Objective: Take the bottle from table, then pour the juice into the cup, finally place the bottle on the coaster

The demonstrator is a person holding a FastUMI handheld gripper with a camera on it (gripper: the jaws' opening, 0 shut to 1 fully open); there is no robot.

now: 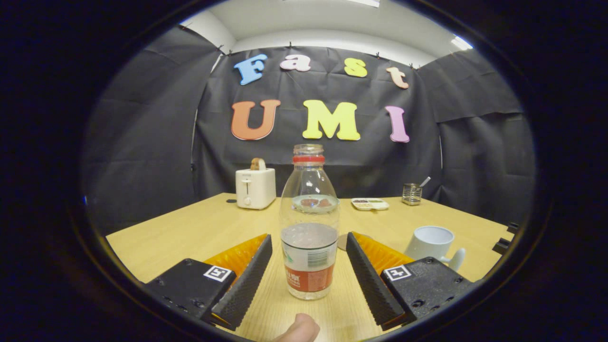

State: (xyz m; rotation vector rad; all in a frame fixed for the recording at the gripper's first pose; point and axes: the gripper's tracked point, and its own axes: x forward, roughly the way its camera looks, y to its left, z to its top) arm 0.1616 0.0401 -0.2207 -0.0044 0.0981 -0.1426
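Tool (308, 259) wide open, ribbed black fingers (247, 280) flanking the clear plastic bottle (309, 223) at 12 o'clock, not touching it; bottle upright on the wooden worktop (190, 232), uncapped. Round coaster (342, 241) just behind the bottle at 1 o'clock, white cup (431, 243) at 2 o'clock beyond the right finger. Toaster (255, 188), small tray (370, 204) and mesh holder (411, 194) at the far edge; fingertip (298, 328) at 6 o'clock.
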